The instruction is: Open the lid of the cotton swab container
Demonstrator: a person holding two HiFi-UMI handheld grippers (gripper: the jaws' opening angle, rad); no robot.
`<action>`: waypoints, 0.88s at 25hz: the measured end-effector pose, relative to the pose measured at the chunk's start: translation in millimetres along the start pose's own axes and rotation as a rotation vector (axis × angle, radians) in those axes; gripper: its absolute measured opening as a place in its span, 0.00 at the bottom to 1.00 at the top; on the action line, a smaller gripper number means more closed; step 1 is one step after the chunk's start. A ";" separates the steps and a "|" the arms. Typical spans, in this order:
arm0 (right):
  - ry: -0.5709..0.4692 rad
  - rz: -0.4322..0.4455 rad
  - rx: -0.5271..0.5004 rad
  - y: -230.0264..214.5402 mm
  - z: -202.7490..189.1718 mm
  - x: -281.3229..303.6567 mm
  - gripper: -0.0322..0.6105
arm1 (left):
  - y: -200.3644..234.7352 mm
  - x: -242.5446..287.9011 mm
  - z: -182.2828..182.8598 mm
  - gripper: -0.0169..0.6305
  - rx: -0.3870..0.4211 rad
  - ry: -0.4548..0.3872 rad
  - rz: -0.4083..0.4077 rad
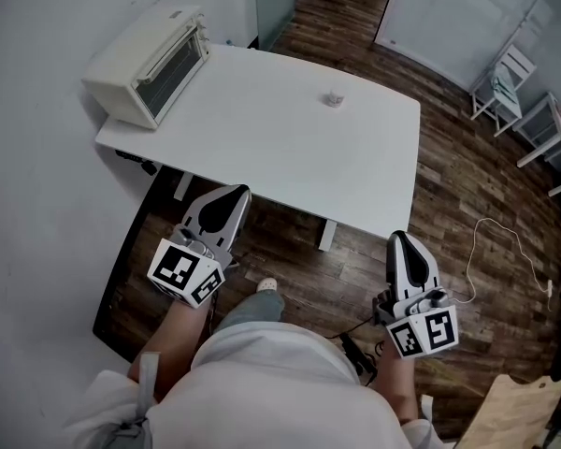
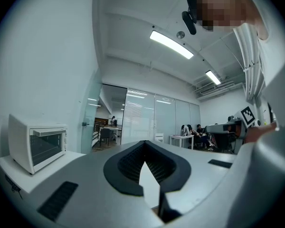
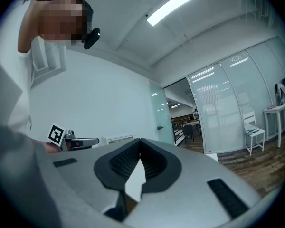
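A small clear cotton swab container point(image 1: 333, 98) stands on the far part of the white table point(image 1: 290, 148), alone near its back edge. My left gripper point(image 1: 236, 195) is held level in front of the table's near edge, jaws shut and empty. To the right, my right gripper point(image 1: 397, 239) hovers over the wood floor, also shut with nothing in it. In the left gripper view the shut jaws point(image 2: 143, 146) point across the room, and the container does not show. The right gripper view shows its shut jaws point(image 3: 140, 144) the same way.
A white toaster oven point(image 1: 150, 64) point(image 2: 38, 146) sits on the table's left corner. A white cable point(image 1: 505, 251) lies on the wood floor at right, white folding chairs point(image 1: 505, 82) stand beyond, and a black cable point(image 1: 355, 349) lies near the person's feet. People sit at distant desks point(image 2: 194, 132).
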State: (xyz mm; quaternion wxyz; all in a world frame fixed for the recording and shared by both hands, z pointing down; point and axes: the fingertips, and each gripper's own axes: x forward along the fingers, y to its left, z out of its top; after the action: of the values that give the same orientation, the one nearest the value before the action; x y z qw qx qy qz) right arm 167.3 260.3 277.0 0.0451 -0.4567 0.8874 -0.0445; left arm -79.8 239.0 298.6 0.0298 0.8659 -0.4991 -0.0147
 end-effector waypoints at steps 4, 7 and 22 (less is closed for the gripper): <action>-0.001 -0.013 0.004 -3.6 -1.4 18.8 0.08 | 15.1 14.9 0.1 0.03 -0.004 -0.001 -0.016; -0.002 -0.023 0.013 -4.6 -4.0 33.8 0.08 | 27.0 24.7 -1.0 0.03 -0.005 0.005 -0.029; -0.002 -0.060 0.017 0.3 -13.4 104.7 0.08 | 89.9 56.0 -6.9 0.03 -0.012 0.024 -0.085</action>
State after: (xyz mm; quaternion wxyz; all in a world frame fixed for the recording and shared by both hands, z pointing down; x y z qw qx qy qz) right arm 104.8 175.7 286.1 0.0485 -0.4827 0.8728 -0.0531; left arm -129.0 145.9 311.7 0.0404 0.8862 -0.4615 -0.0087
